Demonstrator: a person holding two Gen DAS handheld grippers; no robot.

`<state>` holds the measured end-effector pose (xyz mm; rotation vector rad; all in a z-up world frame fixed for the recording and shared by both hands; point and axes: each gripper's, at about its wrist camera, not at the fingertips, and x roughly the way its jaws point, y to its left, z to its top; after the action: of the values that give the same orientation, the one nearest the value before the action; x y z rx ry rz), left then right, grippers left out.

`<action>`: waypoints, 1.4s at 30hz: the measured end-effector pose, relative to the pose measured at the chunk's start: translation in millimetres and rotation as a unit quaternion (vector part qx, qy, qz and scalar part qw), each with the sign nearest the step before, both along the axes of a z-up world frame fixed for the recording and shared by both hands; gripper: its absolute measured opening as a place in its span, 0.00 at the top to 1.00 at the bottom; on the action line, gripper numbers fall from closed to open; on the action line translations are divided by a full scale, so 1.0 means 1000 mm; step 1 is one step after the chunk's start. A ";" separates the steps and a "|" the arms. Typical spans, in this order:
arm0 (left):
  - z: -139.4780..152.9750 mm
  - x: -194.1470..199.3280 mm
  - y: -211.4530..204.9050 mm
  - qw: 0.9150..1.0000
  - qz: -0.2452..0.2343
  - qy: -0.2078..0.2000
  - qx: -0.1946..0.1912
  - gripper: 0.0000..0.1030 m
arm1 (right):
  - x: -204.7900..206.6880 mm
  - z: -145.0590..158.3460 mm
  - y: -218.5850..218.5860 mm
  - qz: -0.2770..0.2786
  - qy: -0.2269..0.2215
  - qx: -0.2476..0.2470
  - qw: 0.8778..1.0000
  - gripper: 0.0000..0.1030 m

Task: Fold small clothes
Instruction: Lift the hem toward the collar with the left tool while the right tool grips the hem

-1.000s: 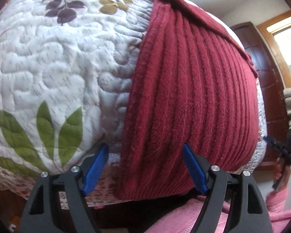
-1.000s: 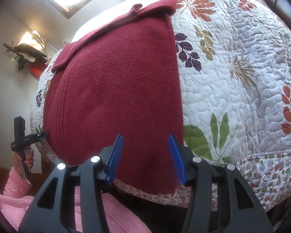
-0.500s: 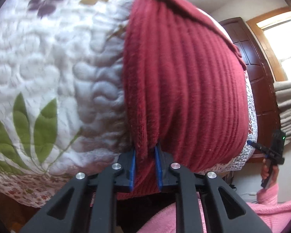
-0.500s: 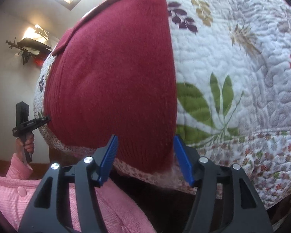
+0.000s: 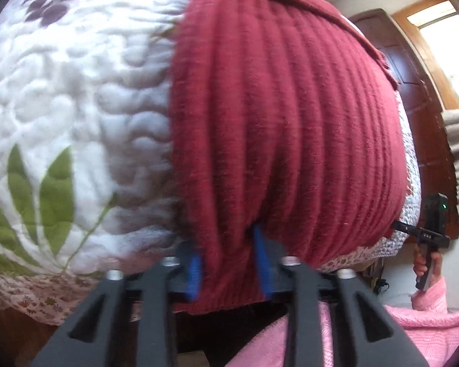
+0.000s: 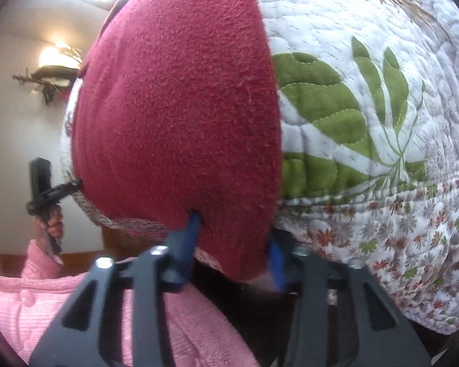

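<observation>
A dark red ribbed fleece garment (image 5: 290,122) lies spread flat on a white quilted bedspread (image 5: 76,91) with leaf prints, its near hem hanging over the bed edge. In the left wrist view my left gripper (image 5: 228,260) is shut on a pinched fold of the hem near the garment's left corner. The right wrist view shows the same garment (image 6: 174,107) on the bedspread (image 6: 367,46). There my right gripper (image 6: 234,241) has its blue fingers pressed on the hem's right corner, one fingertip denting the fleece.
The bedspread's floral border (image 6: 413,229) drops over the bed edge just below both grippers. A person in a pink top (image 6: 76,305) stands close against the bed. A dark wooden door (image 5: 413,76) and a wall lamp (image 6: 52,70) are behind.
My left gripper shut on the hem half a second ago, and its fingers now stand a little wider. My right gripper moved in to the hem's right corner and narrowed onto it.
</observation>
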<state>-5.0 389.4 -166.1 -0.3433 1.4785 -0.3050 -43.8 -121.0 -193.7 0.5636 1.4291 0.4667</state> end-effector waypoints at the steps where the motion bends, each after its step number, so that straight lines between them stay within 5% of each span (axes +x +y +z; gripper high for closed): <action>1: -0.001 -0.001 0.004 1.000 0.009 0.003 -0.009 0.85 | -0.001 0.002 -0.002 -0.002 -0.003 0.018 1.000 0.88; 9: 0.019 -0.001 -0.008 1.000 -0.014 -0.015 -0.001 0.90 | 0.000 0.046 0.004 0.035 -0.065 0.054 0.996 0.90; 22: 0.082 0.031 0.017 0.987 0.050 -0.081 -0.128 0.90 | 0.041 0.116 -0.023 -0.011 -0.160 0.150 0.976 0.90; 30: 0.089 0.093 0.010 0.977 0.098 -0.098 -0.163 0.90 | 0.108 0.126 -0.033 -0.024 -0.157 0.137 0.978 0.90; 38: 0.043 0.158 0.030 0.966 0.189 -0.048 -0.167 0.90 | 0.194 0.092 -0.042 -0.066 -0.095 0.112 0.987 0.90; 42: 0.024 0.175 0.021 0.971 0.188 -0.031 -0.145 0.90 | 0.222 0.069 -0.043 -0.077 -0.059 0.100 0.990 0.89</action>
<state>170.0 410.8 -142.5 -0.8296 1.2773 -0.2228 178.4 -163.9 -124.3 0.7895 1.2219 0.5145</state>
